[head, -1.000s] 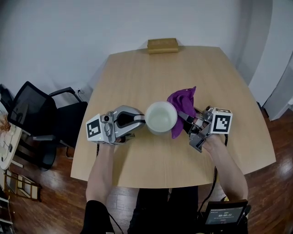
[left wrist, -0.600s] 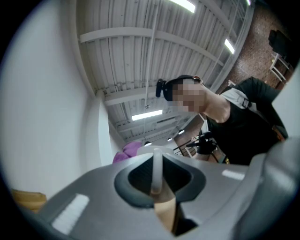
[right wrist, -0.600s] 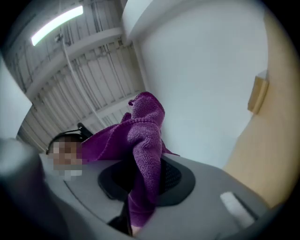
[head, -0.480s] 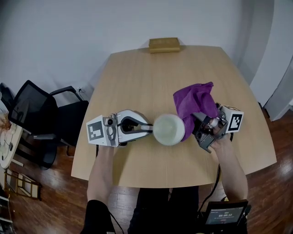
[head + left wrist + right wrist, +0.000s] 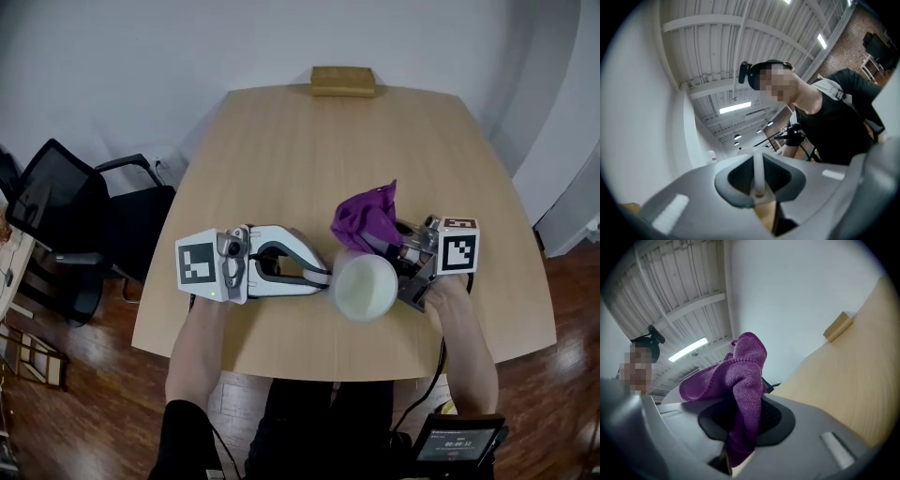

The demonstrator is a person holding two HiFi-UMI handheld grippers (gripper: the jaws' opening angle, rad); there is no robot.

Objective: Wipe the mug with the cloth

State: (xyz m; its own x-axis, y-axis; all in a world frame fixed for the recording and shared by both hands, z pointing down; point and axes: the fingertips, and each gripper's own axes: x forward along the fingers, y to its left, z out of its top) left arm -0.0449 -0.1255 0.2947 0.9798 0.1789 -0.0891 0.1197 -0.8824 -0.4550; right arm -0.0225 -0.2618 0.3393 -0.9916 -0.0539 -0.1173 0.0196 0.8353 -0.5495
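Nearest the person, the left gripper (image 5: 323, 278) points level and its jaws are pinched on the thin white handle (image 5: 758, 173) of the white ceramic mug (image 5: 364, 289). The mug hangs out sideways from that one narrow hold, mouth turned up toward the head camera, over the near part of the pale wooden table (image 5: 309, 169). It looks lifted off the wood, though I cannot be sure. That grip is the main weakness. The mug's whole weight sits to one side of the pads, so a firm rub could swivel it about the handle or work it loose. It would then drop onto the table close to the near edge and could roll off. Just beyond the mug, the right gripper (image 5: 398, 258) has its jaws clamped on a fold of the purple microfibre cloth (image 5: 364, 216). Most of the cloth is bunched above and behind the rim, and I cannot tell whether it touches the mug. Only a small bite of fabric is held, so dragging it hard across the glaze might pull it free. The gripper's hard body might also knock the mug before the cloth does. Farther off, a tan rectangular block (image 5: 343, 81) at the far edge and a black office chair (image 5: 66, 197) stand well apart and pose no hazard.
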